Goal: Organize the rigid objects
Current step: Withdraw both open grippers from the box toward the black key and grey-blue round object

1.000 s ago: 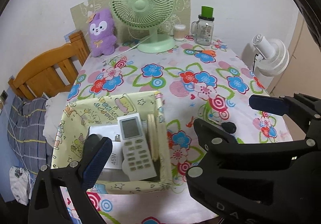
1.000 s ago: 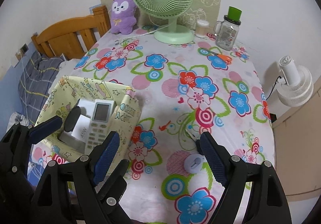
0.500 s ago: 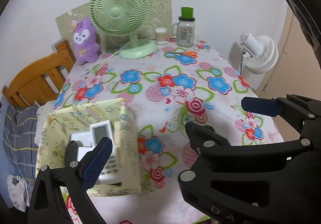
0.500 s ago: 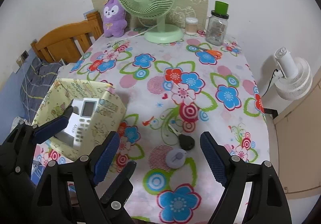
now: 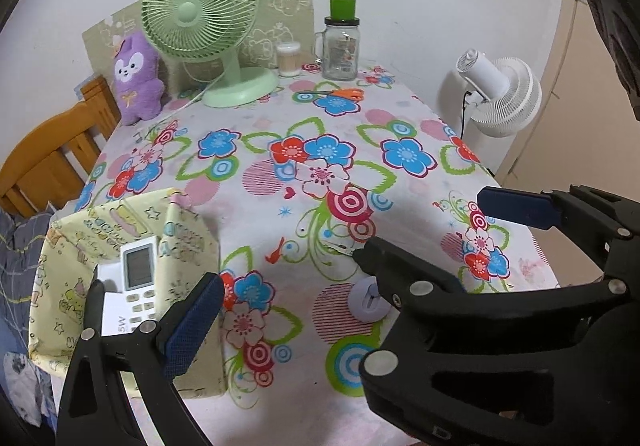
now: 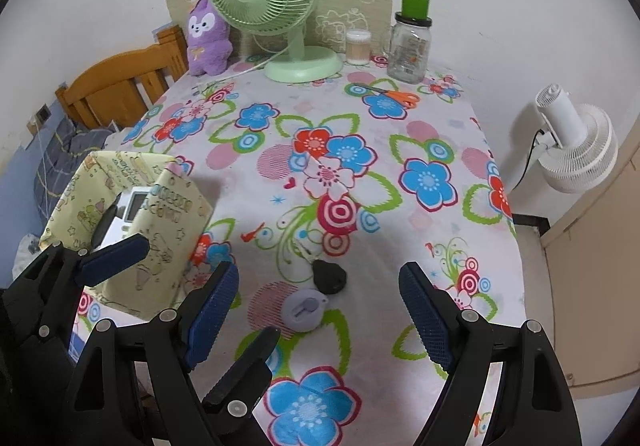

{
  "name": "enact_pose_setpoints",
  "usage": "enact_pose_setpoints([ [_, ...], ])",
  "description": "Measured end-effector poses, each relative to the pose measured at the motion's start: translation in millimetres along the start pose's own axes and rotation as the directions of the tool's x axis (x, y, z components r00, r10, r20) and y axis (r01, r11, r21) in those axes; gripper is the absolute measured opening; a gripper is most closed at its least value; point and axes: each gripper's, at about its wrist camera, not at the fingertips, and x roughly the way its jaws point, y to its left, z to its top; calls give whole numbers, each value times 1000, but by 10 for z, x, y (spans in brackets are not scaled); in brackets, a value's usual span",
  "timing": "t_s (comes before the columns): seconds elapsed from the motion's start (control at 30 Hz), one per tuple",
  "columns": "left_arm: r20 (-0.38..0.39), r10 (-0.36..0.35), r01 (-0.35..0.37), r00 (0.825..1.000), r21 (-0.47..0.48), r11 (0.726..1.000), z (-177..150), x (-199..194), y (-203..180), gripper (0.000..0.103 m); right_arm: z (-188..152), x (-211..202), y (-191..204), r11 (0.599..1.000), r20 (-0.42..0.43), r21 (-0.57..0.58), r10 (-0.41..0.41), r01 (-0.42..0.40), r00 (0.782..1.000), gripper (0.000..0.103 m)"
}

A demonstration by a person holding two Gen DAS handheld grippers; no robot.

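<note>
A yellow cartoon-print fabric box (image 5: 188,246) stands at the table's near left and holds a white remote (image 5: 138,274) and a white 45W charger box (image 5: 114,316); the yellow box also shows in the right wrist view (image 6: 168,230). A round grey disc (image 6: 306,310) and a small black object (image 6: 329,276) lie on the floral cloth. My right gripper (image 6: 320,320) is open and empty, low over the disc. My left gripper (image 5: 344,274) is open and empty; its left finger (image 5: 192,326) sits by the box's right wall.
A green desk fan (image 6: 264,2), purple plush (image 6: 208,36), glass jar with green lid (image 6: 410,42), small cup (image 6: 358,46) and orange scissors (image 6: 396,96) stand along the back. A white fan (image 6: 576,150) is off the table's right edge. A wooden chair (image 6: 120,90) is left.
Both grippers have pulled back and shifted right, away from the yellow box. The grey disc and black object have come between the right gripper's fingers. Both stay open.
</note>
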Motion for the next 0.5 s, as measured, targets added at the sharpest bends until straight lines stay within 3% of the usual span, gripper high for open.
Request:
enact_pose_setpoints([
  [0.5,-17,-1,2,1000,46,999,-95,391,-260,96,-163,393,-283,1000,-17,3,-7,7,1000,85],
])
